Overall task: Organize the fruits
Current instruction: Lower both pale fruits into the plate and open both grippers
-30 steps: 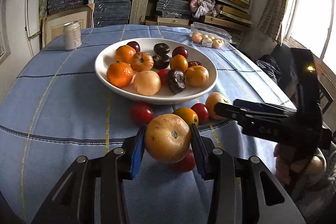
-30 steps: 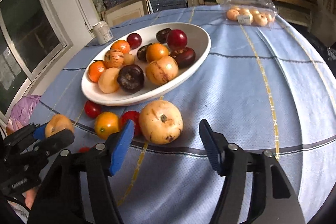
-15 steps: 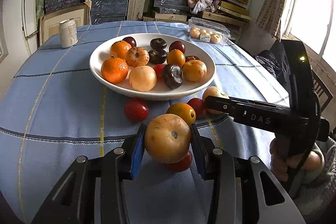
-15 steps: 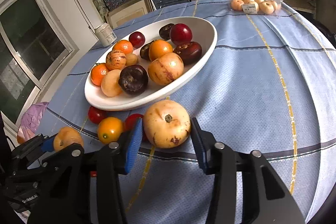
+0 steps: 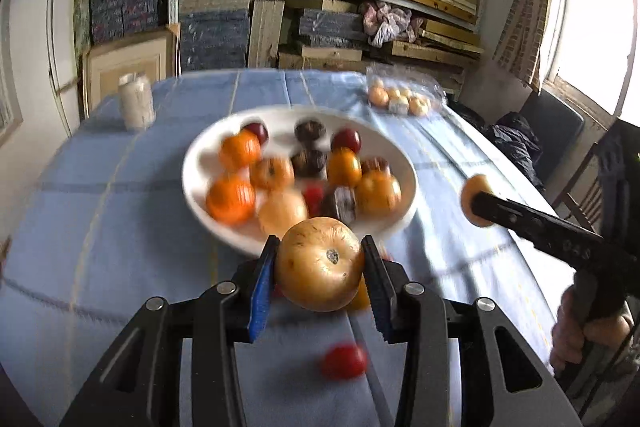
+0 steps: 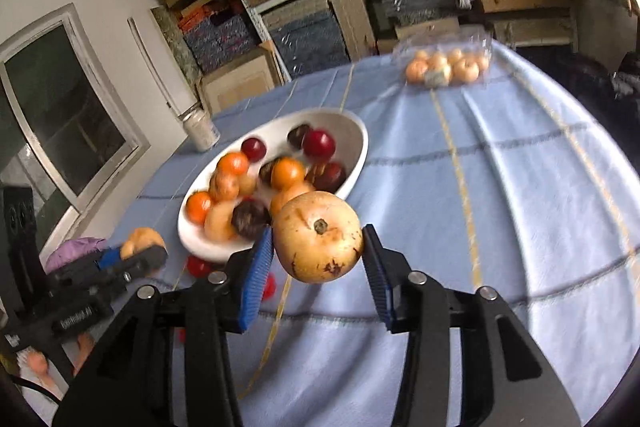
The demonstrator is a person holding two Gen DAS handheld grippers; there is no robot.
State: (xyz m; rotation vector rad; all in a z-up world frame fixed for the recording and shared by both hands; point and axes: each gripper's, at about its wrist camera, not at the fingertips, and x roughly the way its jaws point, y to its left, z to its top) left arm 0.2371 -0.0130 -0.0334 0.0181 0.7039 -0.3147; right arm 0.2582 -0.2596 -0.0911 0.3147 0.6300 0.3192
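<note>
Both grippers carry fruit: left gripper (image 5: 320,265) and right gripper (image 6: 318,242) each clamp a yellow apple, the bowl (image 5: 406,167) straight ahead, left nearer.

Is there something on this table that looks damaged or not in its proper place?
Yes. The pale fruit in the right gripper has dark brown blemishes near its bottom. Also, a small red fruit lies loose on the blue tablecloth, outside the white bowl where most fruit sits.
</note>
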